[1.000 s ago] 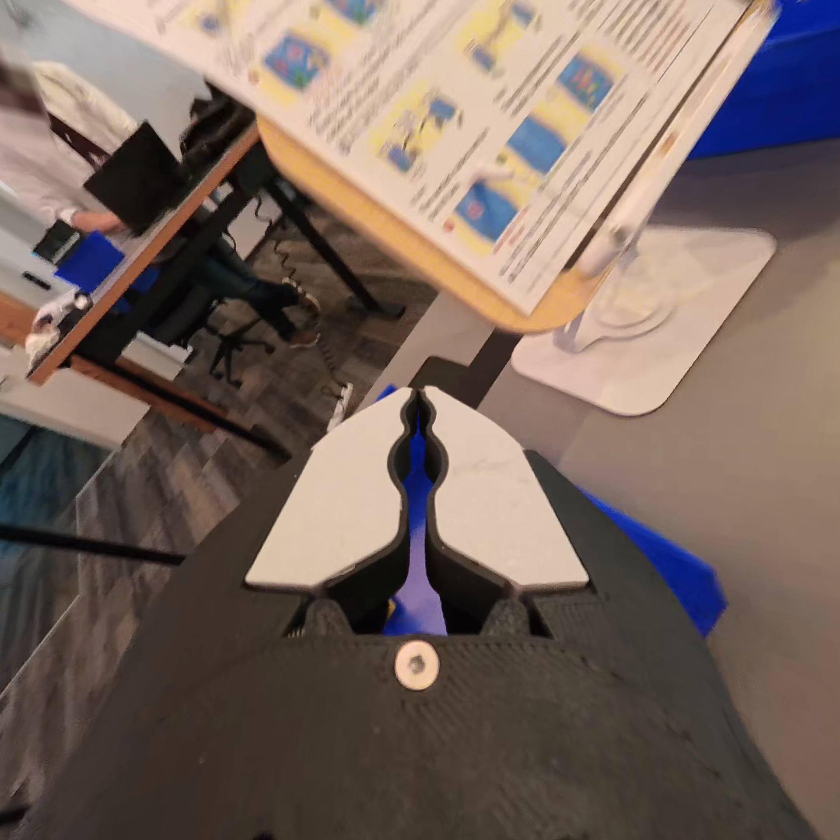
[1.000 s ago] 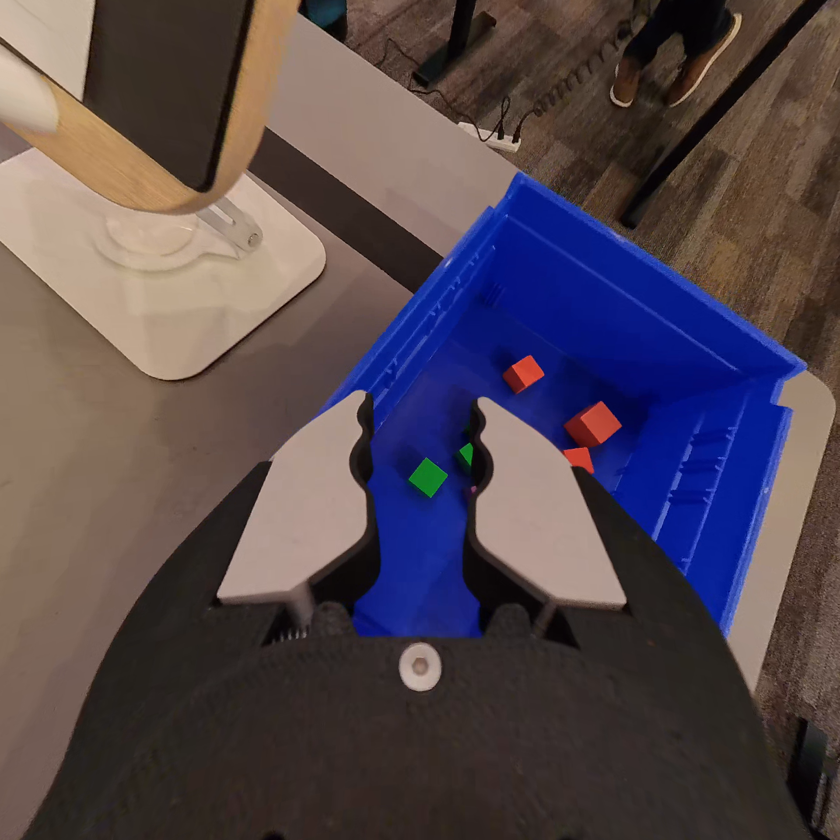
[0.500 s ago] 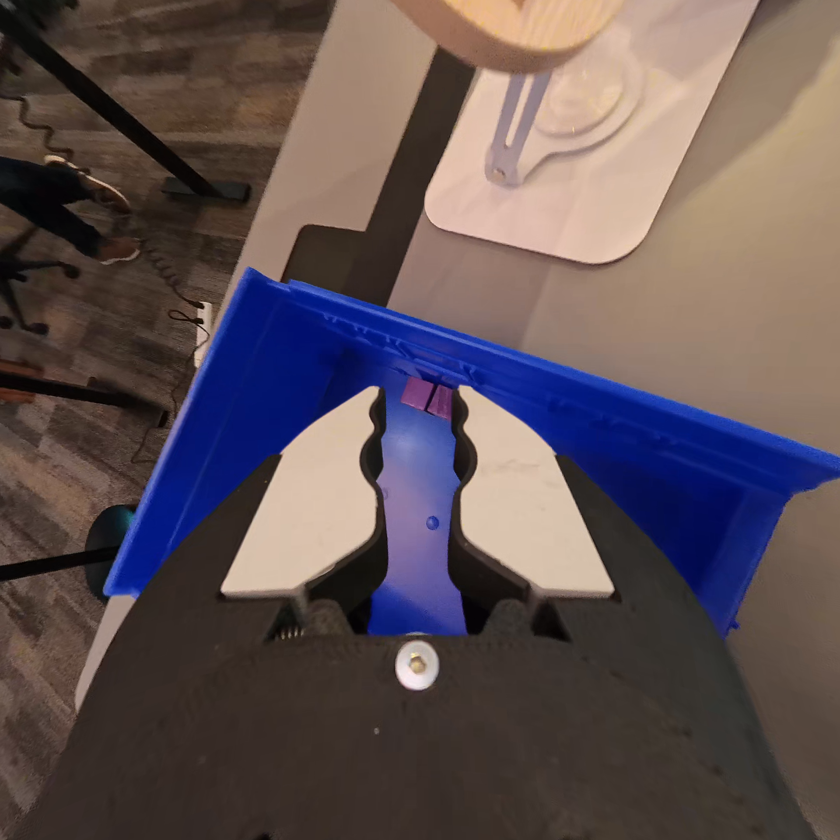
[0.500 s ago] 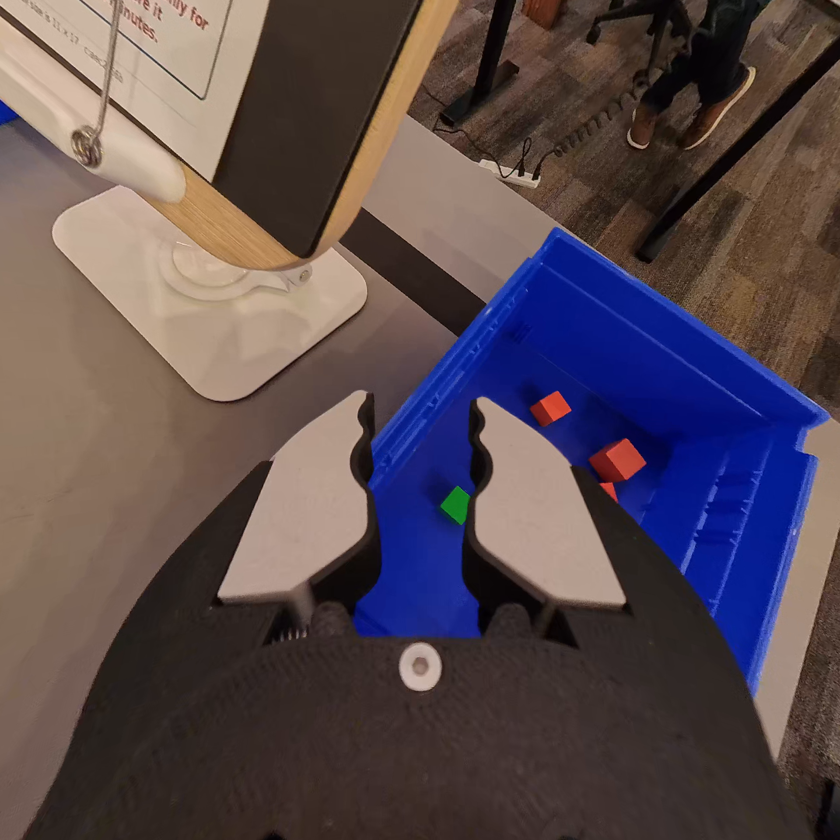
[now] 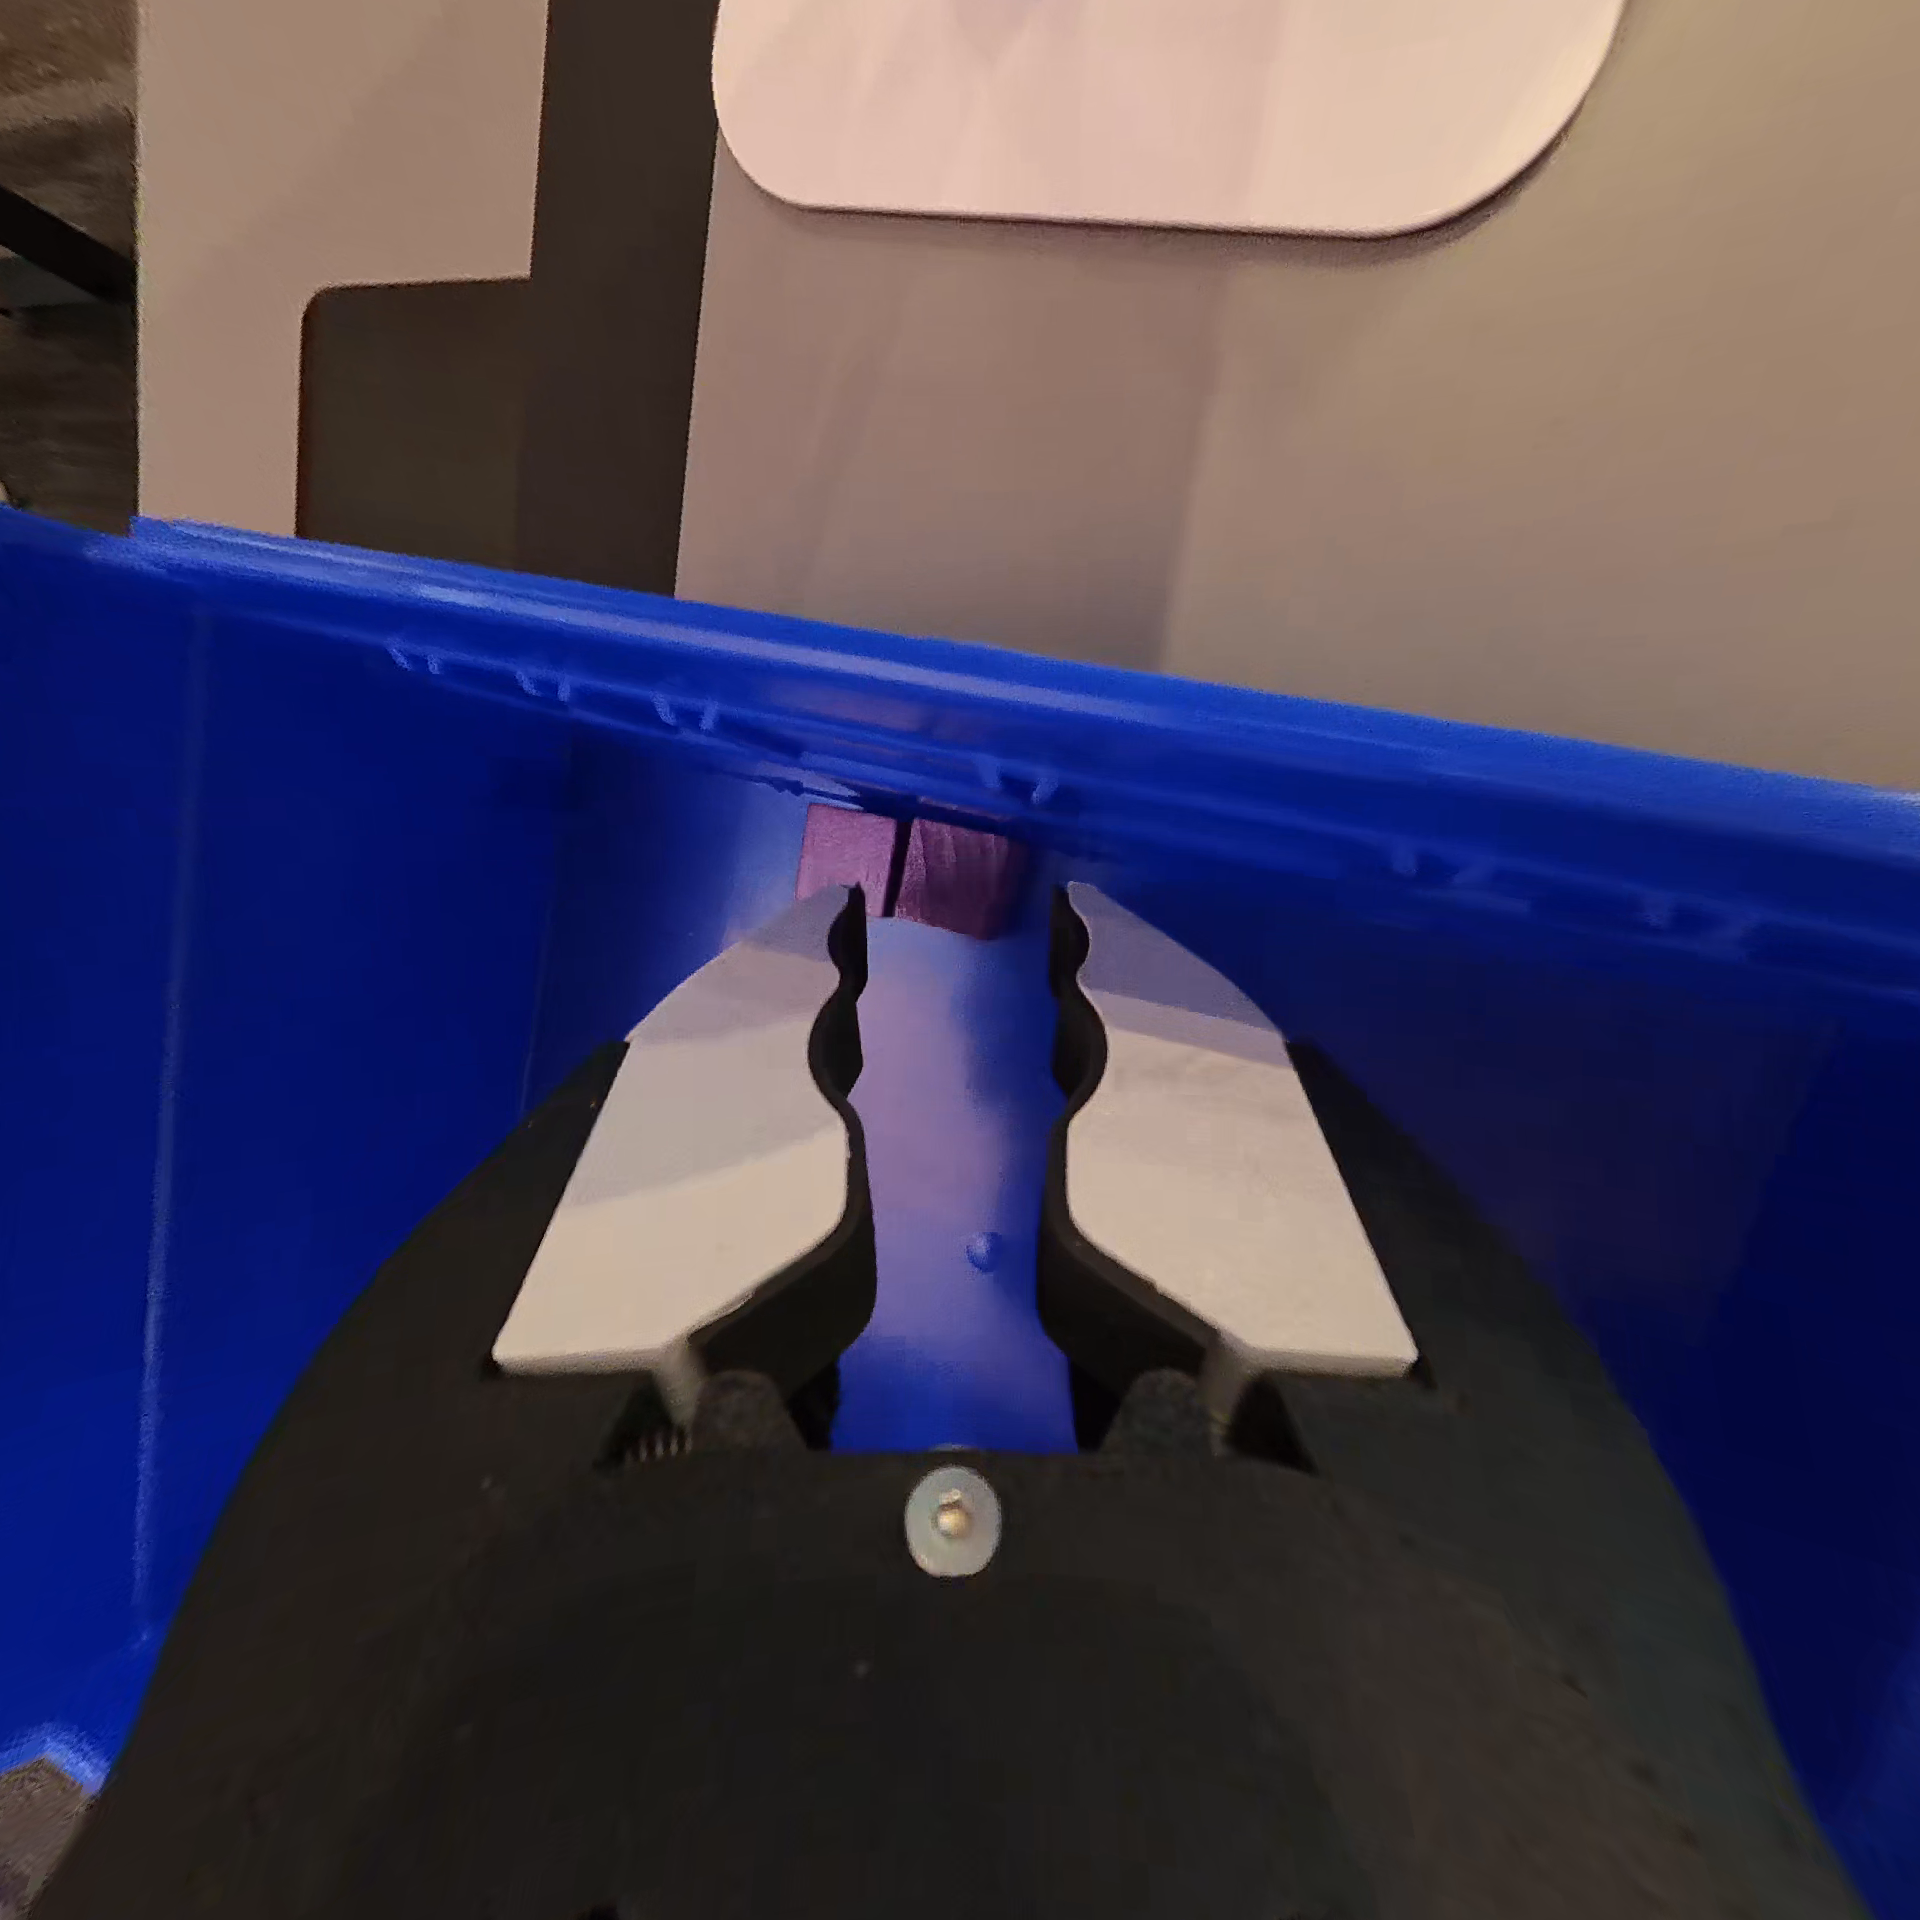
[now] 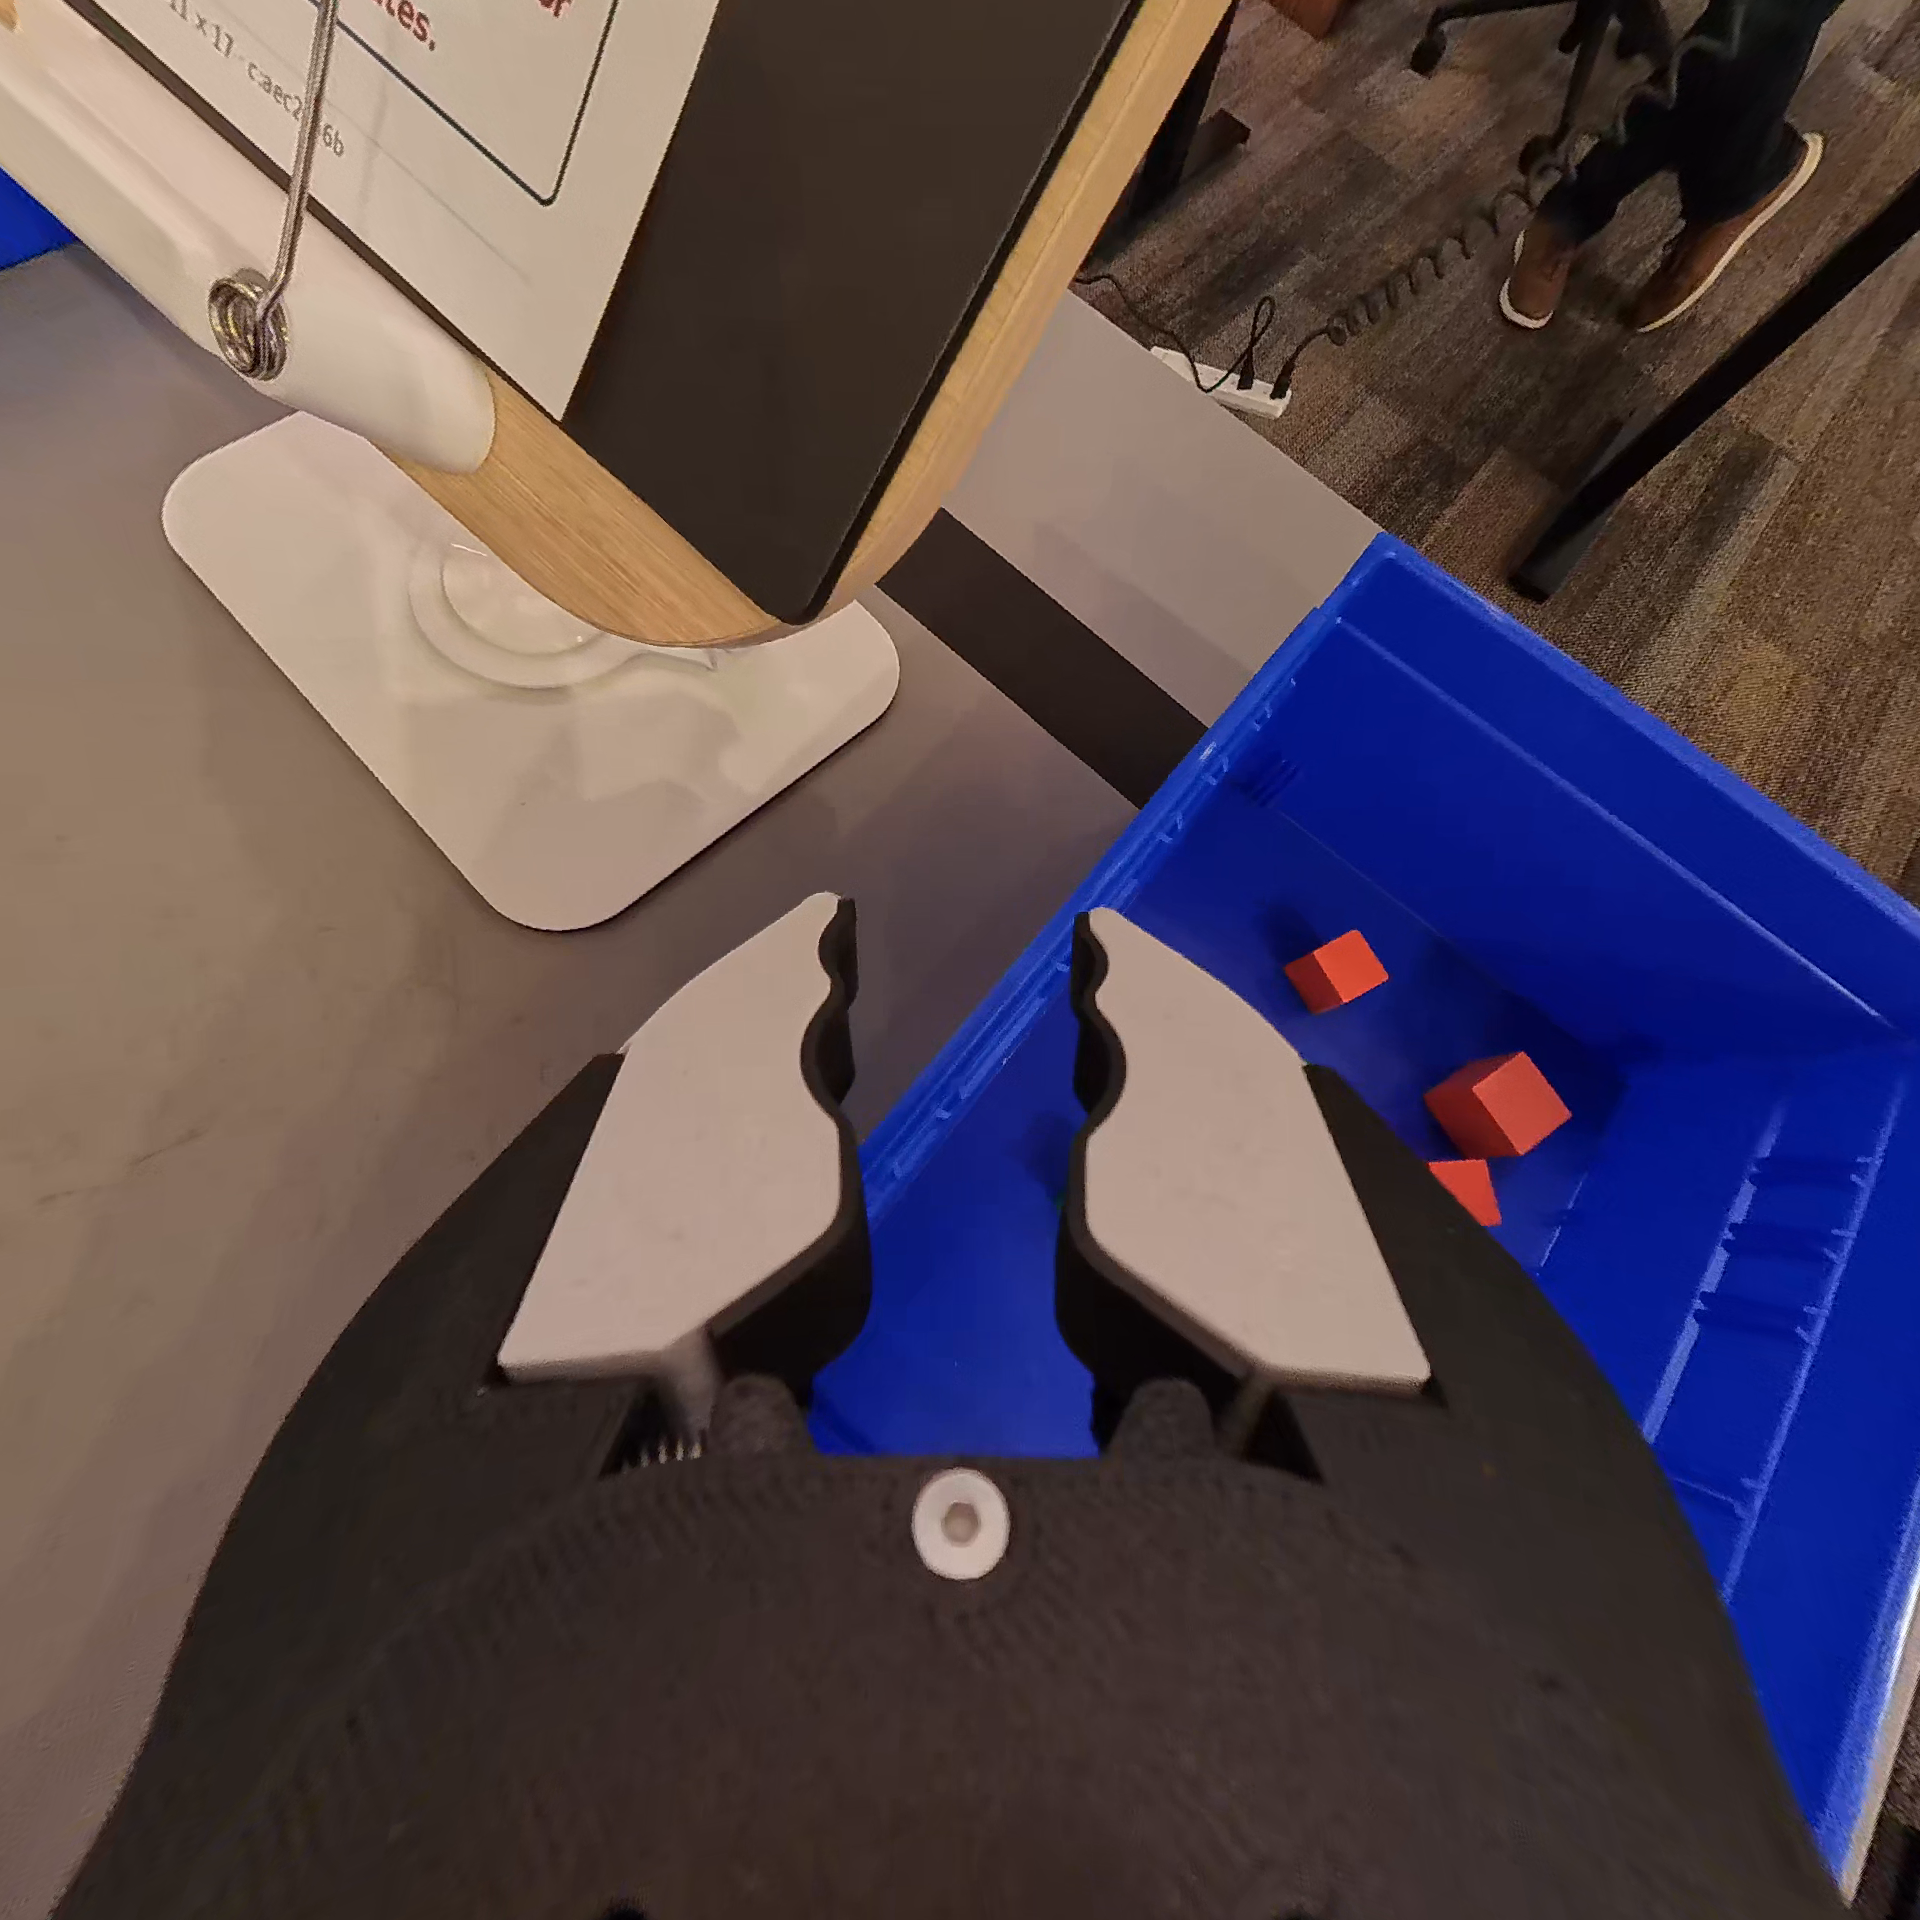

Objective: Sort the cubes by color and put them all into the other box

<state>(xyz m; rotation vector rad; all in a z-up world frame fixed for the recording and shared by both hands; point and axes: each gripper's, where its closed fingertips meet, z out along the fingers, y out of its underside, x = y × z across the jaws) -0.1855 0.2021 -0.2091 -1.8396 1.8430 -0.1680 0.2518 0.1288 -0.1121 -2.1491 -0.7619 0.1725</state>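
In the left wrist view my left gripper is open and empty, low inside a blue box. Two purple cubes sit side by side against the box's far wall, just past the fingertips. In the right wrist view my right gripper is open and empty, above the near left rim of a blue box. Three red cubes lie in that box to the right of the fingers: one at the back, a bigger one, one partly hidden by the right finger. The green cubes are hidden.
A white stand base with a wood-edged board holding a sheet stands on the grey table left of the box; the base also shows in the left wrist view. A person's shoes and cables lie on the floor beyond the table edge. The grippers' ends are close to 45 cm from one another.
My left gripper opened, tipped down and went into the box toward the purple cubes. My right gripper drew back and left, so the green cubes went out of sight behind its fingers.
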